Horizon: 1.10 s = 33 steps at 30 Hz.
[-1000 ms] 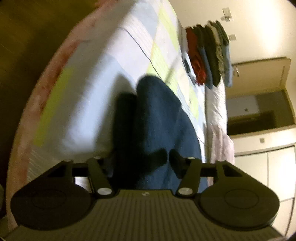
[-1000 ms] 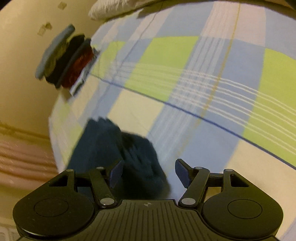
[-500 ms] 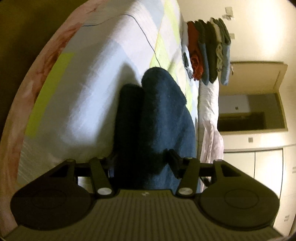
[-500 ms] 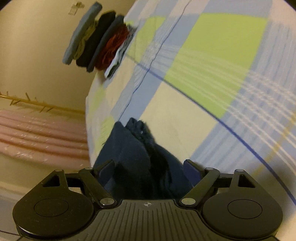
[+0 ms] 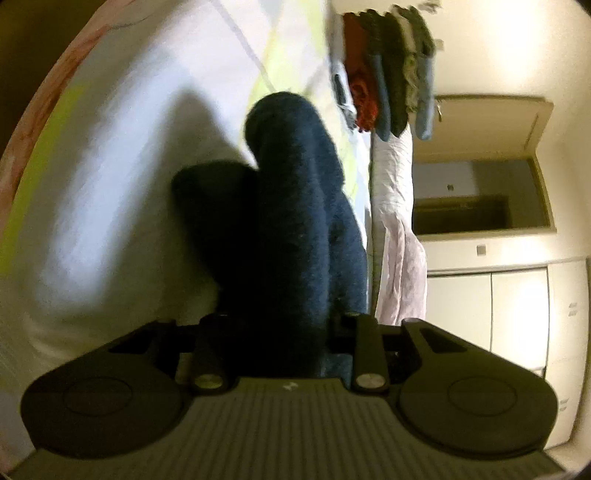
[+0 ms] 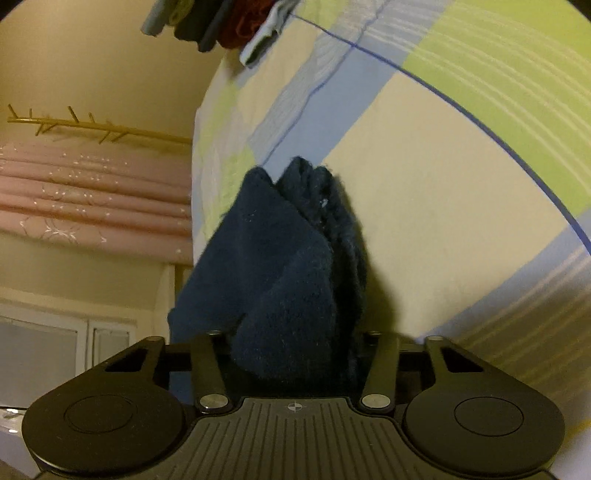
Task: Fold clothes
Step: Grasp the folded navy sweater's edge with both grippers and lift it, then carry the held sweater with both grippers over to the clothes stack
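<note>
A dark navy fleece garment (image 5: 295,206) lies bunched on the checked bed sheet (image 5: 129,147). It runs away from my left gripper (image 5: 291,325), which is shut on its near end, with the fingertips buried in the cloth. In the right wrist view the same navy garment (image 6: 280,266) rises in folded layers to a peak. My right gripper (image 6: 295,343) is shut on its lower part, and the fabric hides the fingertips there too. The sheet (image 6: 443,166) fills the right side of that view.
A stack of folded clothes (image 5: 388,74) in red, grey and blue sits at the far end of the bed, also seen as folded clothes (image 6: 221,22). A pale quilt (image 5: 395,229) hangs over the bed edge beside white cabinets (image 5: 517,314). Pink curtains (image 6: 92,192) and a wall rack (image 6: 92,125) stand left.
My right gripper moved onto the navy garment and went from open to shut on it. The left gripper kept its hold, and the garment bunched up thicker between its fingers.
</note>
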Motion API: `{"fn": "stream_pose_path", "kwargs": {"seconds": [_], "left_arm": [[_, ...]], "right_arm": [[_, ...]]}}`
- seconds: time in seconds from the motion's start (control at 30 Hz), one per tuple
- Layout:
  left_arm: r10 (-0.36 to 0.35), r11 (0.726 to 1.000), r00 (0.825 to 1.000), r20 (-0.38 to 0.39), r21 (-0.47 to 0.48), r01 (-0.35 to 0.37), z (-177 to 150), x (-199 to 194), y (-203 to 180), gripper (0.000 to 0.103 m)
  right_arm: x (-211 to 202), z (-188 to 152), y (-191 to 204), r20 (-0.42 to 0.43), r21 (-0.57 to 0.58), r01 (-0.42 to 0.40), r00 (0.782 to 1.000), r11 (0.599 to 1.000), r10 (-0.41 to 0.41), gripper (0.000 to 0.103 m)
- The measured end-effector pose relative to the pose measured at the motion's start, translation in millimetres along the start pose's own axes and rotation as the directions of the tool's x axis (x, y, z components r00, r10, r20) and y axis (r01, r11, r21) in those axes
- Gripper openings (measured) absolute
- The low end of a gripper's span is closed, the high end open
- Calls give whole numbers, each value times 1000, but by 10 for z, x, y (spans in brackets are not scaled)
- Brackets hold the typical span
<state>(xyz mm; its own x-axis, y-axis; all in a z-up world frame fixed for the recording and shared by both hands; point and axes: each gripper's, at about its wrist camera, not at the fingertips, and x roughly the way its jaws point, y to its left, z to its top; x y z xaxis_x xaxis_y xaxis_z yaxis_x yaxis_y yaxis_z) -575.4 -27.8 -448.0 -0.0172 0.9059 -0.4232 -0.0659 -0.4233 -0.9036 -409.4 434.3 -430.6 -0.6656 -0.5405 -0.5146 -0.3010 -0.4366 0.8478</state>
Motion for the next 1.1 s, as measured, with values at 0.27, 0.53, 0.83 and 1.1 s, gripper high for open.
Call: {"fn": "stream_pose_path", "kwargs": {"seconds": [0.27,0.53,0.83,1.1], "left_arm": [[28,990,992,-119,142,-11,-36,-153,-452,24],[45,989,947,-319,145,1,243,-424,-684,23],[69,960,918,-391,276,45,1693,-945,-1390,23],[18,884,960,-279,454,115,3149,-1225,-2436,23]], "right_arm": [[-686,-700,118,190,140,-83,980,987,56,34],[-1259,-1839,429,363,408,-126,931,904,-34,34],[-661,-2008,1663,520,512,-238,851,825,-78,34],[117,-913,2672,629,361,-383,773,851,81,34]]}}
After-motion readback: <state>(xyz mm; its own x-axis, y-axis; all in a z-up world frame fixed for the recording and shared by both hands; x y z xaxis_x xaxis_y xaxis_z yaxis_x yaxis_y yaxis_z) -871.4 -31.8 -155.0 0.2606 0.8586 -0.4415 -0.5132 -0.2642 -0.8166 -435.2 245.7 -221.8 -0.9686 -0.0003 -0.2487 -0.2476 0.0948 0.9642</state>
